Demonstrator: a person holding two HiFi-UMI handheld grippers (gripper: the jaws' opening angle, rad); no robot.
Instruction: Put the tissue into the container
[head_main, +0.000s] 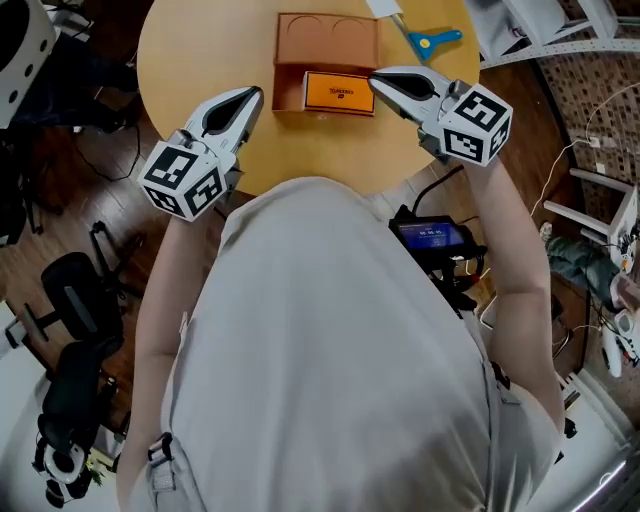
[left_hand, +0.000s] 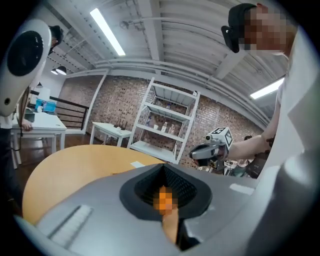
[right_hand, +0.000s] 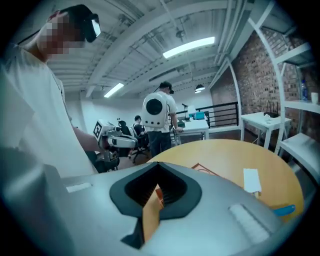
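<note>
An orange box-shaped container (head_main: 326, 40) lies open on the round wooden table (head_main: 200, 50). An orange tissue pack (head_main: 340, 92) rests in the box's near half. My left gripper (head_main: 251, 96) hovers over the table's near edge, left of the box, its jaws together and empty. My right gripper (head_main: 377, 81) is held just right of the pack, jaws closed with nothing between them. In the left gripper view the left gripper's (left_hand: 163, 170) jaws meet, and the right gripper (left_hand: 212, 148) shows beyond. In the right gripper view the right gripper (right_hand: 158, 169) is shut, with a corner of the container (right_hand: 206, 170) past it.
A blue-handled tool (head_main: 432, 40) and a white slip (head_main: 385, 8) lie at the table's far right. A black office chair (head_main: 75, 290) stands on the floor at left. White shelving (left_hand: 167, 120) is behind the table. A person with a white pack (right_hand: 155, 112) stands in the background.
</note>
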